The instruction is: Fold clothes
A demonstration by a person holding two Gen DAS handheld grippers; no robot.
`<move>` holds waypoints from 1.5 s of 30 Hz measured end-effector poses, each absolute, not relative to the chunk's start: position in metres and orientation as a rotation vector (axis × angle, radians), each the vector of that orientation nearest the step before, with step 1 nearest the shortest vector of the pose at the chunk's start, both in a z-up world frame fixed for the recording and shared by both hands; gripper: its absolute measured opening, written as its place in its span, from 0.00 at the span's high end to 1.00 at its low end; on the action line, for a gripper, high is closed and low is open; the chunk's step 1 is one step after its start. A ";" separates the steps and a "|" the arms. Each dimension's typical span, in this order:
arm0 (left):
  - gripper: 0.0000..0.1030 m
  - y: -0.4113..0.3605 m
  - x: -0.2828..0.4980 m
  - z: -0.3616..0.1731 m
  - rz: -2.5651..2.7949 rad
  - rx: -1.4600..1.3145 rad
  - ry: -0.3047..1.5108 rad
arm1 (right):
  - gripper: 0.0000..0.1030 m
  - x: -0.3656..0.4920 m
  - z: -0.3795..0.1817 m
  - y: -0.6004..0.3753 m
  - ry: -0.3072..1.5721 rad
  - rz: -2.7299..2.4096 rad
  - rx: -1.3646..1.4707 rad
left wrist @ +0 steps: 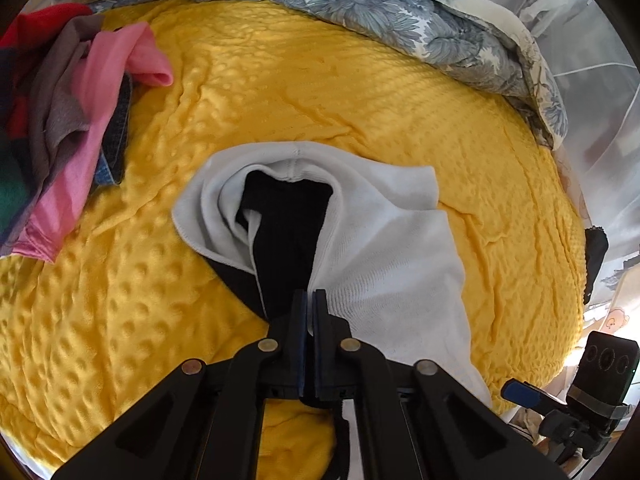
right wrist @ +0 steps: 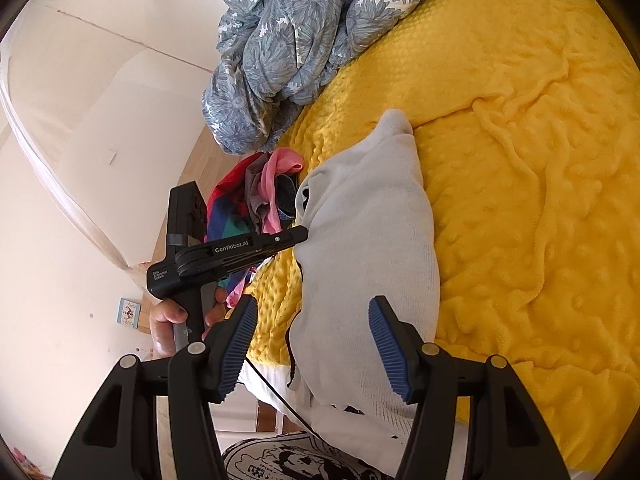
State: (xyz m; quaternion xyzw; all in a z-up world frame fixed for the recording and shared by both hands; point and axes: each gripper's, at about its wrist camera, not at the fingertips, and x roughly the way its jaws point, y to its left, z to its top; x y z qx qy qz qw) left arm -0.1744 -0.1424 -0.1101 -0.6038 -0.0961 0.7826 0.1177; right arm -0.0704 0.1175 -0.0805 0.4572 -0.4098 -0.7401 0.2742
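Note:
A white garment with a black part inside (left wrist: 372, 236) lies partly folded on the yellow bedspread (left wrist: 320, 92). My left gripper (left wrist: 311, 300) is shut on the garment's near edge, where black and white cloth meet. In the right wrist view the same white garment (right wrist: 368, 232) stretches along the bed's edge, and the left gripper (right wrist: 302, 234) pinches its left side. My right gripper (right wrist: 312, 344) is open, its blue pads (right wrist: 386, 344) spread just above the garment's near end, holding nothing.
A pile of unfolded clothes, pink, grey, red and denim (left wrist: 76, 120), lies at the bed's left. A blue-grey floral duvet (left wrist: 360, 4) is bunched along the far side. Beyond the bed edge is wooden floor (right wrist: 200, 156) and a white wall.

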 end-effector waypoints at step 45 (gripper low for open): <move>0.55 -0.154 -0.151 -0.075 2.386 -1.308 -0.756 | 0.41 -0.087 -0.077 0.147 -1.114 -2.079 1.265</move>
